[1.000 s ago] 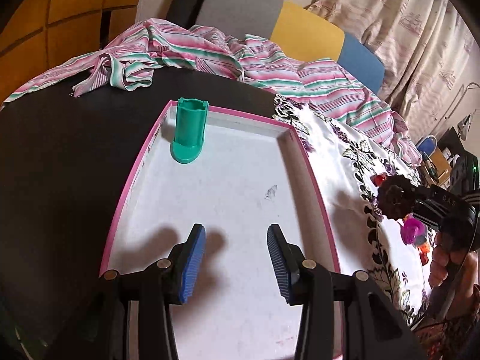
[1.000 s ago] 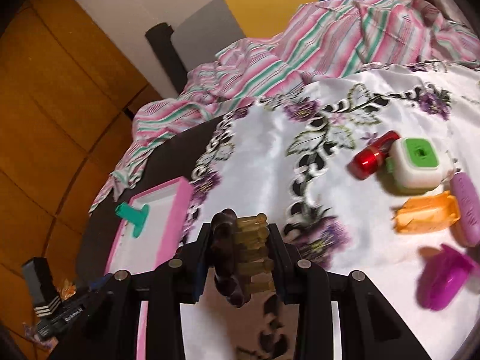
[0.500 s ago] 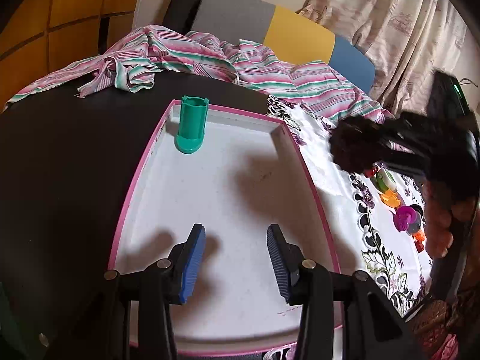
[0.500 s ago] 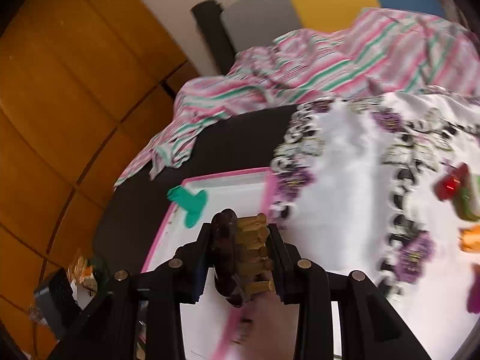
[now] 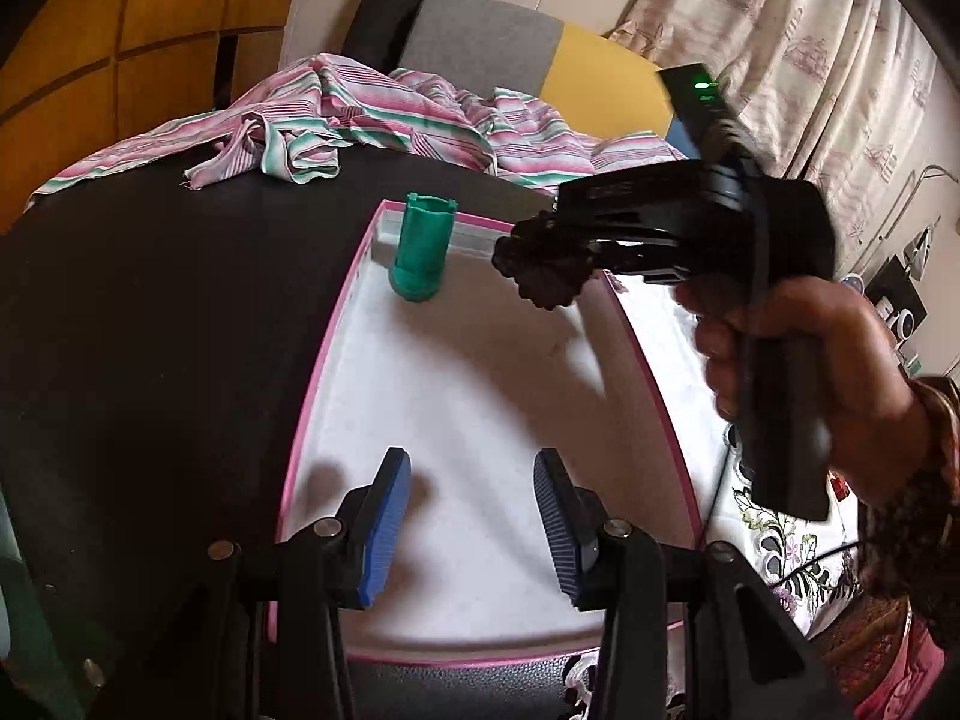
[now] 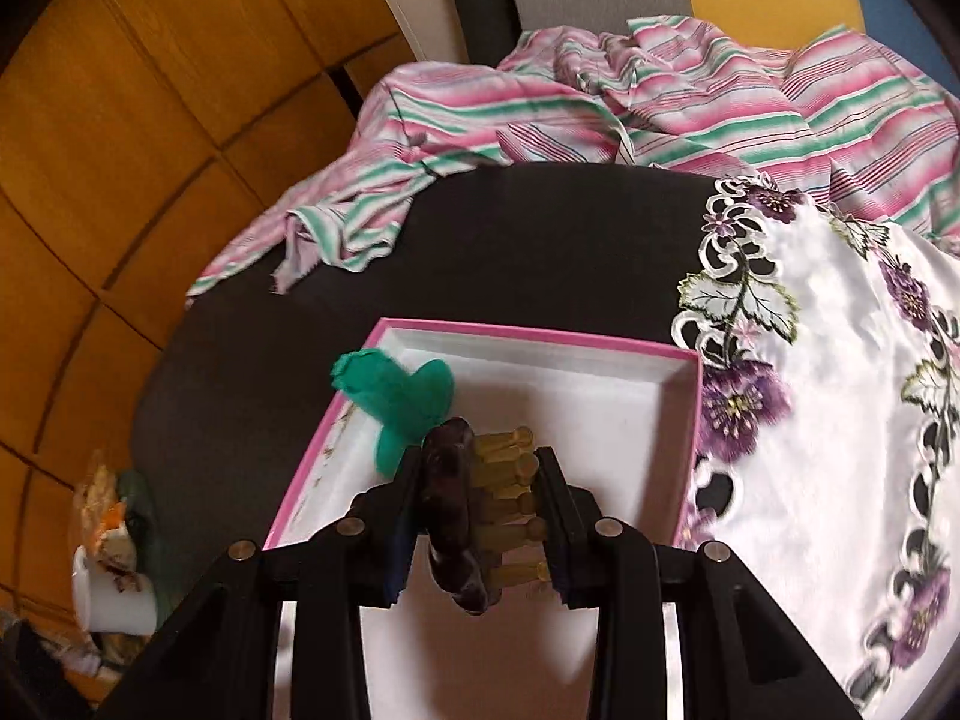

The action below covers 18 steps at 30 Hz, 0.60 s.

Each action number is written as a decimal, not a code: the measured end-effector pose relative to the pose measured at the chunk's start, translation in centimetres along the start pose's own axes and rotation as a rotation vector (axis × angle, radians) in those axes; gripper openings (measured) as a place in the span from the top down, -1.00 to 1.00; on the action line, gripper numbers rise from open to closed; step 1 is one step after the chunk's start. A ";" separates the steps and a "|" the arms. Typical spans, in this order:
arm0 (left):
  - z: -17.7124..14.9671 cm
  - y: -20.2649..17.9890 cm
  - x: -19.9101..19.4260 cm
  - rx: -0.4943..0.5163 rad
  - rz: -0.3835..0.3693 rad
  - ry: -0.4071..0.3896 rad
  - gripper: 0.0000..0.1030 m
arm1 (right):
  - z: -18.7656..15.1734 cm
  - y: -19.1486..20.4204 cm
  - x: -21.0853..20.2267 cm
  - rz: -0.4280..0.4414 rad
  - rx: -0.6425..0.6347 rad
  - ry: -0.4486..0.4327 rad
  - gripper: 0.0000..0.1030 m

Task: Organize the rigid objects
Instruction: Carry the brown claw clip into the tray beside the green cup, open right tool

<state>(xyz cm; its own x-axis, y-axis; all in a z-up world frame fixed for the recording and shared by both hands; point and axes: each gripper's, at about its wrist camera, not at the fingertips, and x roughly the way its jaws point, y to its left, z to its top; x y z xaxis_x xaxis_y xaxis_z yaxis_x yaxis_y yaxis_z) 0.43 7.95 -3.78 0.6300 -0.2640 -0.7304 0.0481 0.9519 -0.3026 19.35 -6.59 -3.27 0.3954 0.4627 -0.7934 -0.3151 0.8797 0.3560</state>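
Over the pink-rimmed tray (image 6: 543, 337), a dark hair claw clip (image 6: 456, 510) hangs in the right gripper (image 6: 480, 516).

Its fingers are clamped narrow on the clip, amber teeth against one pad. It looks light, stiff, glossy plastic, probably slippery and brittle at the teeth; the spine seems the safest hold. The left gripper (image 5: 474, 531) hovers half-spread and empty above the tray floor, well clear of the green plastic piece (image 5: 423, 252).
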 end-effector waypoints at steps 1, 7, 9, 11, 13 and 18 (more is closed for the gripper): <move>0.0 0.0 0.0 0.000 0.000 0.001 0.17 | 0.3 0.0 0.4 -0.008 0.003 0.003 0.31; -0.2 0.5 -0.1 -0.014 -0.001 0.005 0.17 | 1.5 0.3 2.2 -0.049 0.001 0.008 0.30; -0.2 0.6 0.0 -0.018 -0.001 0.010 0.17 | 1.5 0.3 2.3 -0.066 0.006 0.002 0.24; -0.3 0.6 -0.1 -0.021 -0.004 0.010 0.17 | 1.5 0.2 1.9 -0.062 0.004 -0.007 0.12; -0.3 0.7 -0.1 -0.020 -0.003 0.010 0.17 | 1.5 0.2 1.0 -0.076 -0.003 -0.035 0.02; -0.4 0.4 0.1 -0.024 -0.011 0.013 0.17 | 0.9 0.0 -2.1 -0.093 -0.026 -0.083 0.01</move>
<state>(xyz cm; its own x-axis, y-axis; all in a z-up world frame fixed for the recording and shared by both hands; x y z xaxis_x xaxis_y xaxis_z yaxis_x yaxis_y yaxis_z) 0.20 8.29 -4.21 0.6195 -0.2770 -0.7345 0.0366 0.9448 -0.3255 19.32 -7.47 -1.16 0.4934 0.3876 -0.7787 -0.2954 0.9167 0.2691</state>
